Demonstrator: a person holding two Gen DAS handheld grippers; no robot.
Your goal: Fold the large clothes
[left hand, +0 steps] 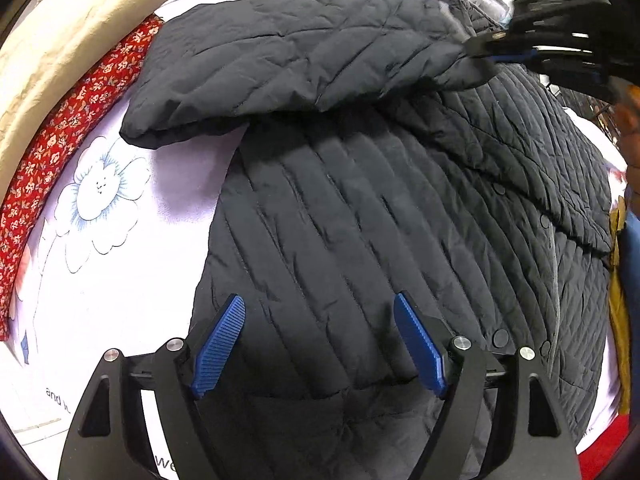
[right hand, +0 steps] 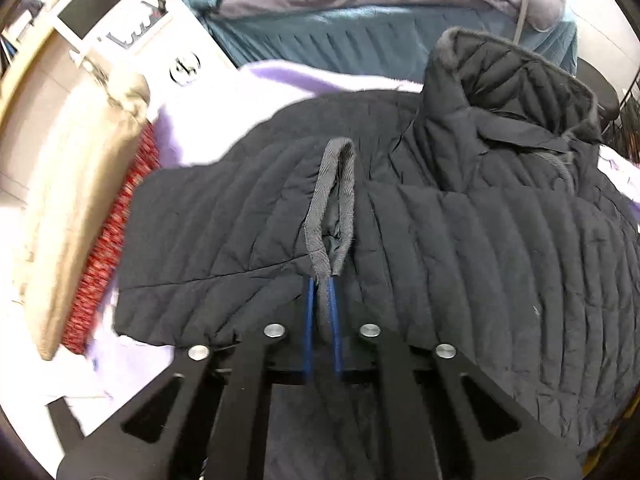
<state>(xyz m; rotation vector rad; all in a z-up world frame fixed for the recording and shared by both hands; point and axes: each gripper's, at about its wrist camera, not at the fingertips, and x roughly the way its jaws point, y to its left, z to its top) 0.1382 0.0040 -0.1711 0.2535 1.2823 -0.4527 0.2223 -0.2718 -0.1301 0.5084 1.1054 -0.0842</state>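
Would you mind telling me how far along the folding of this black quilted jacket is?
Early stage. Done: the jacket lies spread on the lilac flower-print sheet. In hand: the right gripper is shut on the grey sleeve cuff, carrying the sleeve across the body. The left gripper hovers open over the hem area, holding nothing. Left: lay the sleeve flat, then fold the body.

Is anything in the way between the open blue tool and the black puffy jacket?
Nothing visible. The left tool is open right over the black jacket, with only air between. The right tool is already pinching the jacket's grey cuff.
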